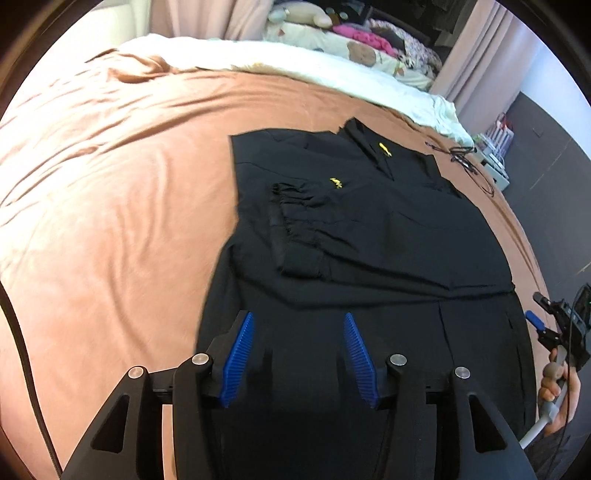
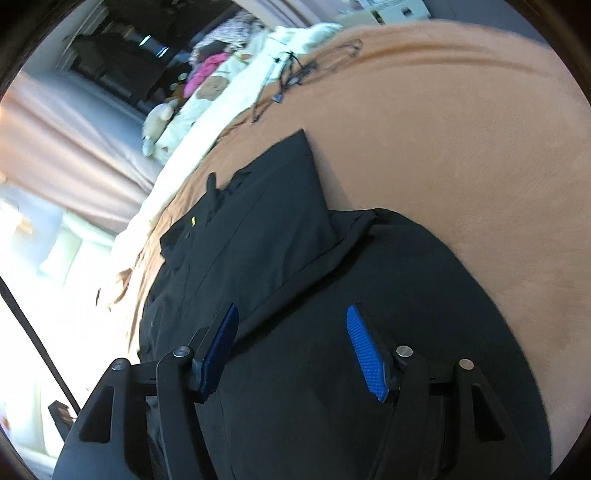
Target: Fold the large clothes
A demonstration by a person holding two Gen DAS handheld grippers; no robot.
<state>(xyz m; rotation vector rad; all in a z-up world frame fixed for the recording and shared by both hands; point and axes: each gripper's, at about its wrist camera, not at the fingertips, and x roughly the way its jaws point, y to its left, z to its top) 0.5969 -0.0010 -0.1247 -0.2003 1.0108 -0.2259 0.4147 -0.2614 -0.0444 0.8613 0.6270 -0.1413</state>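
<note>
A large black jacket [image 1: 369, 229] with small yellow marks lies flat on the brown bed cover [image 1: 110, 206], its sleeves folded in across the chest. My left gripper [image 1: 298, 321] is open and empty, hovering over the jacket's near hem. My right gripper [image 2: 291, 314] is open and empty above the jacket [image 2: 295, 258] near a folded edge. The right gripper also shows at the right edge of the left wrist view [image 1: 535, 314], beside the jacket's right side.
White bedding [image 1: 295, 62] and a pile of pillows and soft toys [image 1: 351, 33] lie at the head of the bed. Black cables [image 1: 465, 155] lie on the cover beyond the jacket. Pink curtains [image 1: 476, 55] hang behind. The bed edge drops to a dark floor [image 1: 546, 177] at right.
</note>
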